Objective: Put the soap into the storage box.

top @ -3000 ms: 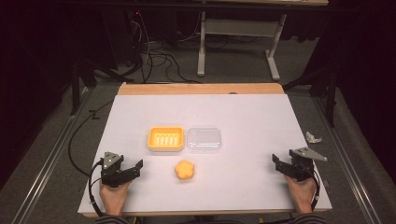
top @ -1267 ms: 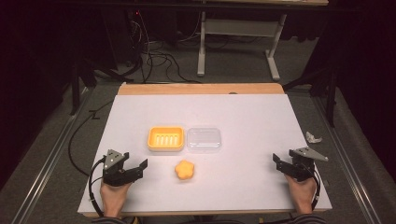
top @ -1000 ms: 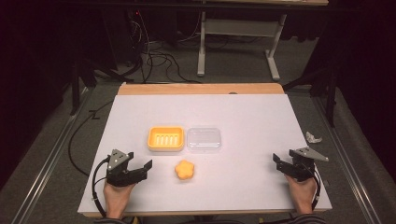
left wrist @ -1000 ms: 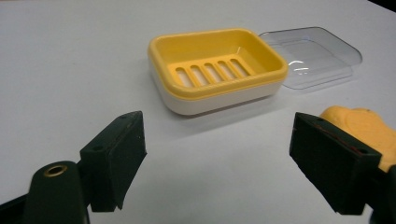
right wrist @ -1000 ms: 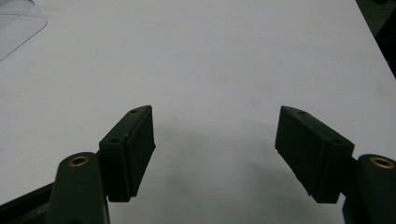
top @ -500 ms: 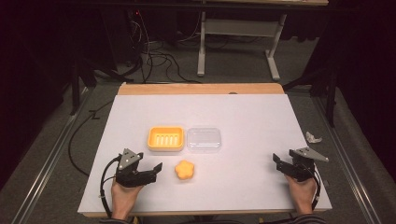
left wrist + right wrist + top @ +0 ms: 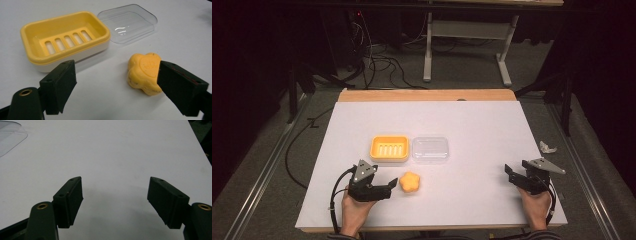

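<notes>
Jaws of the left gripper [image 7: 117, 86] have just been opening and stand spread, nothing between them; since a second ago it has advanced toward the soap [image 7: 410, 182], now at its 2 o'clock on the surface [image 7: 472, 125], ready for grasping. Right gripper [image 7: 115, 202] jaws: spread, idle.

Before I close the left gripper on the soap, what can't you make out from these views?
- Soap: its right edge is hidden behind the left gripper's jaw in the left gripper view; contact there cannot be told.
- Stamp on the soap: too faint to read.
- Clear lid: cut off by the edge of the right gripper view.
- Small pale thing beside the table: too small to identify in the high view.
</notes>
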A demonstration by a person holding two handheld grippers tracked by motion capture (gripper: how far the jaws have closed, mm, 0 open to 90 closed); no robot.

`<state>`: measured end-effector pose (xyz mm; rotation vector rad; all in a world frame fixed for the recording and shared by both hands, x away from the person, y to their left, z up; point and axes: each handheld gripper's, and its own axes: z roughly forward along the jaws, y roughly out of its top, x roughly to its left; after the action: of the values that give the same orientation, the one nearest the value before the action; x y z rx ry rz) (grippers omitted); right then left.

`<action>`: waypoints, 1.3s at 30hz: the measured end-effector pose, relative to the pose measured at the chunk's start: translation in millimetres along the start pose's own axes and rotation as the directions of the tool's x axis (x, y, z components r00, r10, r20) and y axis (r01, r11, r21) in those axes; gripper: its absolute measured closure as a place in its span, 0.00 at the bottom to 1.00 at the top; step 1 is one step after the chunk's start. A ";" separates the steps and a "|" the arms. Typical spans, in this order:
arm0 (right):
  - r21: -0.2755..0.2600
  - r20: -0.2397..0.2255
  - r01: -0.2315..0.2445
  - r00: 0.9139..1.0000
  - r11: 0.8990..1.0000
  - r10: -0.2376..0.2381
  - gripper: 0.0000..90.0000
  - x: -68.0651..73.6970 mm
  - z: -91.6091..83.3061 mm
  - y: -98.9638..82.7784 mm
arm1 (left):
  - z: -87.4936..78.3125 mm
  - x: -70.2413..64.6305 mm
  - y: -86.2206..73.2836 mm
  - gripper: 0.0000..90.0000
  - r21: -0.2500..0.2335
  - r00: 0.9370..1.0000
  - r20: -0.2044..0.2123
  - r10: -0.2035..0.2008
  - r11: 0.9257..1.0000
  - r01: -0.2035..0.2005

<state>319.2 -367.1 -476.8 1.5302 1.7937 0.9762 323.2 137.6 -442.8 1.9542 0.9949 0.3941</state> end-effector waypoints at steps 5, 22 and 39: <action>-0.002 -0.001 0.000 1.000 1.000 0.000 0.32 0.1 -0.3 -0.1 | 5.7 -10.1 3.7 0.19 0.006 0.999 0.025 0.021 1.000 -0.021; -0.007 0.001 0.006 1.000 1.000 -0.006 0.32 0.8 -0.6 -0.3 | 37.8 -38.2 5.7 0.18 0.062 0.996 0.051 0.078 0.995 -0.081; -0.011 0.004 0.008 1.000 1.000 -0.008 0.32 1.3 -1.1 -0.6 | 57.6 -47.7 0.8 0.17 0.111 0.994 0.028 0.101 0.988 -0.104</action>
<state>317.8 -366.0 -476.6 1.5157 1.7879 0.9770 328.3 67.9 -469.5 2.1125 0.9219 0.3799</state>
